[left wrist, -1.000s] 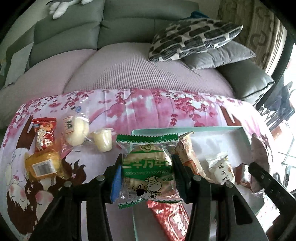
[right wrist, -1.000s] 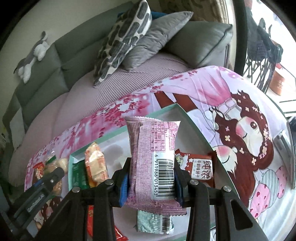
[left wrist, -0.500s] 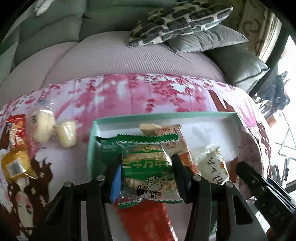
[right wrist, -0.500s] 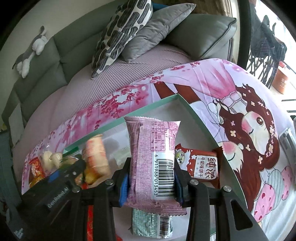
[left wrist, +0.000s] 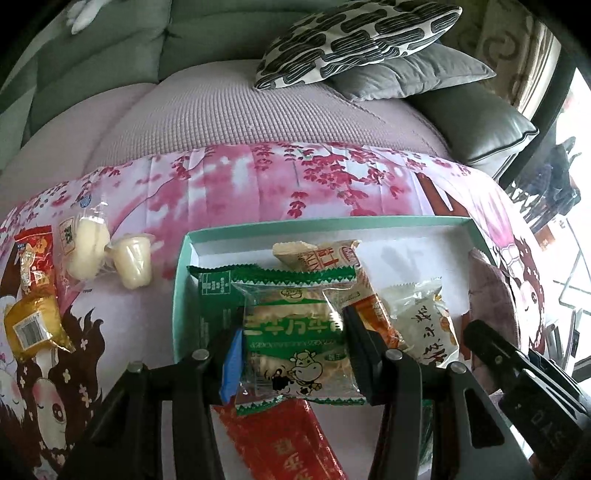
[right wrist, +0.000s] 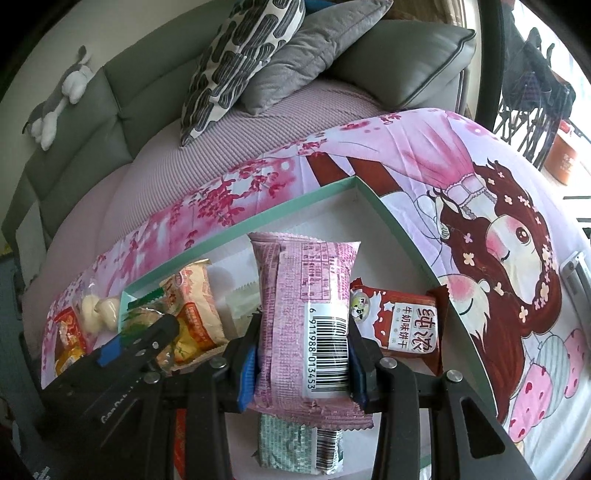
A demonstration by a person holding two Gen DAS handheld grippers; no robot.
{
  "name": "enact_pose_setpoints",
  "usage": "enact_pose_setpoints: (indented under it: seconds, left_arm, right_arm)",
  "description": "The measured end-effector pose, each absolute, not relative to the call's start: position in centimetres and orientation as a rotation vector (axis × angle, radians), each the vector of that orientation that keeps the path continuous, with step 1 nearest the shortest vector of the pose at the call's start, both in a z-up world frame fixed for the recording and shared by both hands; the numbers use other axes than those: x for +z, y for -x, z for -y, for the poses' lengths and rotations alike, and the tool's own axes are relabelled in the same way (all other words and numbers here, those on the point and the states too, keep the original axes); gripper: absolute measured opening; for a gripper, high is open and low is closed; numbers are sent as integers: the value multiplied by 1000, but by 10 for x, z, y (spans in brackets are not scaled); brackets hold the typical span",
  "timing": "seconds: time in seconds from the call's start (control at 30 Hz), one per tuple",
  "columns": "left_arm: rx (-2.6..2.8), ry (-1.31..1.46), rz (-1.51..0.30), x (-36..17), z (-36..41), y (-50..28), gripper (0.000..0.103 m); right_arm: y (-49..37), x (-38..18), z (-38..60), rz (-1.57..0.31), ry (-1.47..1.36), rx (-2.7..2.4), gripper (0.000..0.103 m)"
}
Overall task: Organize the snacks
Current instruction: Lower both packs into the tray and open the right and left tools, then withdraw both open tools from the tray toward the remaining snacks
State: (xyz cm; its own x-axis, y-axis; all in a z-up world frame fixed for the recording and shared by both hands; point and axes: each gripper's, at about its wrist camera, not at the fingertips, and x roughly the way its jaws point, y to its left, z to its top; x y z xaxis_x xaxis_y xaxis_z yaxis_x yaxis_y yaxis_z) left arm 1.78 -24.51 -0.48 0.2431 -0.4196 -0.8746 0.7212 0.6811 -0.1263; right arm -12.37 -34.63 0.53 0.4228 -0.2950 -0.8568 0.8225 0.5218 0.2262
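Observation:
My left gripper [left wrist: 293,343] is shut on a green cow-print biscuit pack [left wrist: 295,332], held over the left part of the mint-green box [left wrist: 325,223]. In the box lie an orange-and-cream pack [left wrist: 332,258], a white pack [left wrist: 421,321], a dark green pack [left wrist: 212,291] and a red pack [left wrist: 284,443]. My right gripper [right wrist: 301,363] is shut on a pink snack pack [right wrist: 306,314] with a barcode, held above the same box [right wrist: 384,210]. A dark red biscuit pack [right wrist: 402,326] lies just right of it, a pale green pack [right wrist: 299,446] below. The left gripper [right wrist: 144,343] shows at the left.
Outside the box, on the pink cartoon cloth [left wrist: 295,184], lie two jelly cups [left wrist: 107,256], a red pack [left wrist: 33,258] and a yellow pack [left wrist: 35,326]. A grey sofa with a patterned cushion [left wrist: 354,33] lies behind. A metal rack [right wrist: 532,85] stands at the right.
My left gripper carried the green cow-print pack rightwards and down, from beside the box to over its left part. The right gripper and its pink pack stayed in place.

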Motion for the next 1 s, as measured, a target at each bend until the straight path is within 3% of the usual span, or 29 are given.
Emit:
enact_pose_setpoints:
  seconds: [0.23,0.43,0.9,0.97,1.0]
  left_arm:
    - [-795,-319,-1072,1,243,-14,52]
    - [-785,-291,-1069,13,234,-14,53]
    - [-764,-228,-1052,37,204,-14,58]
    - [-759,-226,-1057,37,204,-15,62]
    - [-759,-223,-1057,36,203,-15,70]
  right_arm:
    - [122,6,345,-871,-707,-764,44]
    - [123,10,344,-864,-697,-755,58]
    - [130,28,341,-842,-697,-757,58]
    - [129,27,340,-848,-693,-755,59]
    - [129,27,340,-848,-694,-756,59]
